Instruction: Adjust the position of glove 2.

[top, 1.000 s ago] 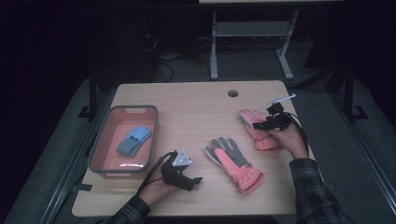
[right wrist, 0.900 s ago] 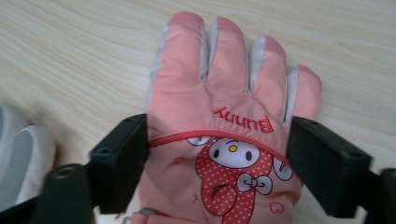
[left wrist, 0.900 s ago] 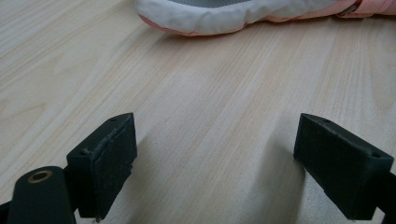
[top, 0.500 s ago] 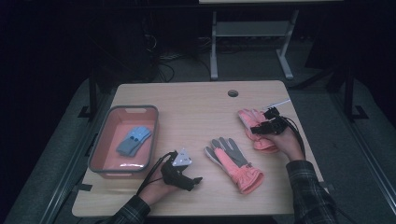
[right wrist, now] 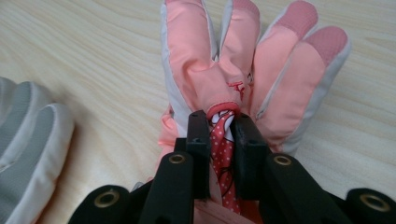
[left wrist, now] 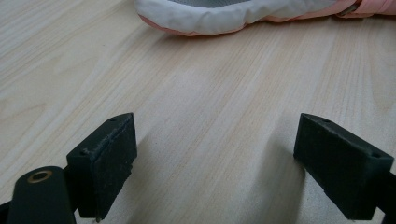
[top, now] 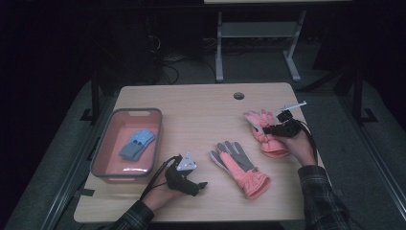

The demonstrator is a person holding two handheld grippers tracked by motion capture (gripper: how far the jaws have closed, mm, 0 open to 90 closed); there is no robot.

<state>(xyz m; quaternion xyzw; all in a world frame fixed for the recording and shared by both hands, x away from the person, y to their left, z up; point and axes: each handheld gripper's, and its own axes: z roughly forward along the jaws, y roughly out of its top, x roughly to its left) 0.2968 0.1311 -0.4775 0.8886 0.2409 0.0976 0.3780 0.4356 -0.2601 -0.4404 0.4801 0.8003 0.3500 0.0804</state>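
Your right hand-held gripper point(top: 268, 129) has just been closing, and its jaws now pinch a fold of the pink glove point(right wrist: 219, 84), with red dotted lining bunched between the pads point(right wrist: 198, 140). That glove lies flat on the tabletop point(top: 201, 110) directly under and ahead of the jaws, its fingers pointing away from you. Just to this gripper's left, toward your other hand, lies the second glove point(top: 239, 165), grey palm up, with its pink cuff toward you; its pale finger edges show at the left of the right gripper view.

Your left hand-held gripper point(top: 191, 182) rests low over the tabletop near the front edge, jaws spread wide with only bare wood between them. The second glove lies just ahead of it, apart from the pads point(left wrist: 105, 163). To this gripper's left and a little farther from you sits a pink bin point(top: 103, 153) holding a blue glove point(top: 136, 143).
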